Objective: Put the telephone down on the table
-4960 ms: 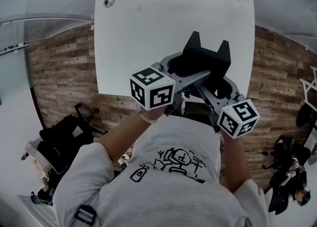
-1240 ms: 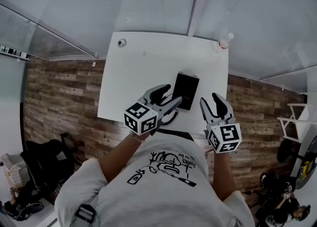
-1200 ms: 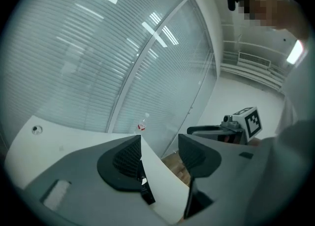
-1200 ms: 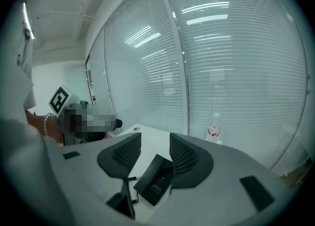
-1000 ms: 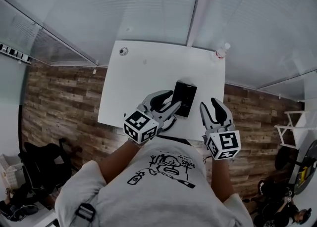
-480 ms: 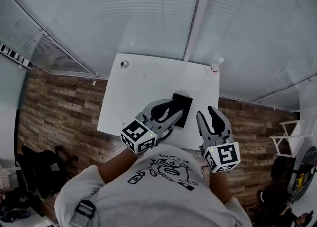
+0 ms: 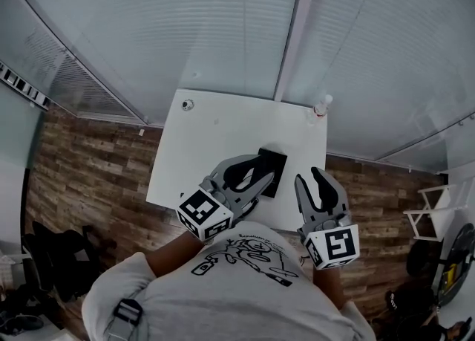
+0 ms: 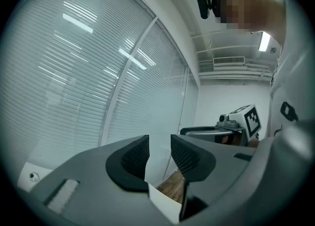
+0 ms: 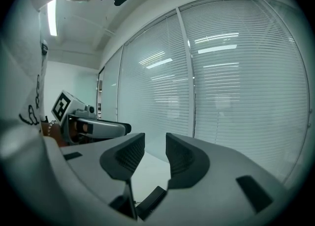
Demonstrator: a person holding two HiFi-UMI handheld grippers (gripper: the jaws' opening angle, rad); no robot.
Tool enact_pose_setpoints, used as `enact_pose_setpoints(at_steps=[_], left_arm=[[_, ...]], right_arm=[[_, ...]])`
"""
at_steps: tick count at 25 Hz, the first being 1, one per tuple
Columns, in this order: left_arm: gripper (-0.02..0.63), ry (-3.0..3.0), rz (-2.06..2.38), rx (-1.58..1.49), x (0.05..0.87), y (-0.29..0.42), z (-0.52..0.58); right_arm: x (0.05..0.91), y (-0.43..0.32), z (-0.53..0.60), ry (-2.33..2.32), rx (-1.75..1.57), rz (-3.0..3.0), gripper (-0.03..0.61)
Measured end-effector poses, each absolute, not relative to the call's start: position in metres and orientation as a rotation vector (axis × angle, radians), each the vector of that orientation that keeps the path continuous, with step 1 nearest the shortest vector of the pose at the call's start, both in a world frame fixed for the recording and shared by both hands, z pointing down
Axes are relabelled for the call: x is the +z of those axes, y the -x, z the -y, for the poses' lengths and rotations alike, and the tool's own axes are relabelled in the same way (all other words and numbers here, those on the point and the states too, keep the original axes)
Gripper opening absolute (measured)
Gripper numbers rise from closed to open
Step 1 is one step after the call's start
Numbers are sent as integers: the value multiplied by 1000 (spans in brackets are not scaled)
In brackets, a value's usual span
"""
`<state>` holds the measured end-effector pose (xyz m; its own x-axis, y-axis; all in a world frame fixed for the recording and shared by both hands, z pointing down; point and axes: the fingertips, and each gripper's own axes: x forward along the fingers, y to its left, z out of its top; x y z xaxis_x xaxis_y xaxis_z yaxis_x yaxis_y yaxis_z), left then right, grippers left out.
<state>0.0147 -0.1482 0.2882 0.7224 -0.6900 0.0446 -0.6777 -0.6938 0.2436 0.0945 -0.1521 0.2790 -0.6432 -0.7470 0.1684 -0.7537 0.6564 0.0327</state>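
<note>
Wooden planks (image 7: pixel 89 161) cover the floor at the far left, and the white table (image 7: pixel 200 146) stands out against them, with a small round fitting (image 7: pixel 188 105) near its far left corner. Your left gripper (image 7: pixel 263 171) reaches in over the table's near edge, about level, with its marker cube close to your grey shirt (image 7: pixel 223 287). In the left gripper view you can see its jaws drawn together with only a sliver between the pads. Nothing sits in that sliver, and through it show the blinds (image 8: pixel 74 72) and a white corner of the table.

Next comes the black telephone (image 7: pixel 273 160). It lies flat on the table, right of the middle and near the front edge, between your two grippers. From the head view the left gripper's tip overlaps its near left corner. From above I cannot tell whether the two touch, but no jaw has hold of it.

Your right gripper (image 7: pixel 309 176) hangs just right of the telephone and apart from it, over the table's near right part. Its jaws have just been closing and now stand together, empty. Below them, in the right gripper view, a dark slab lies on the white top, and it looks like the telephone's end.

At the table's far right corner stands a small clear bottle (image 7: pixel 320 105).
</note>
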Motion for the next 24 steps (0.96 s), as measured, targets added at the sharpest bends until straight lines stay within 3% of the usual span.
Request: enact_pose_setpoints(at_steps=[24], left_arm=[[135, -2652, 1073, -87, 294, -7, 150]], right_arm=[[282, -90, 153, -1258, 77, 2694, 126]])
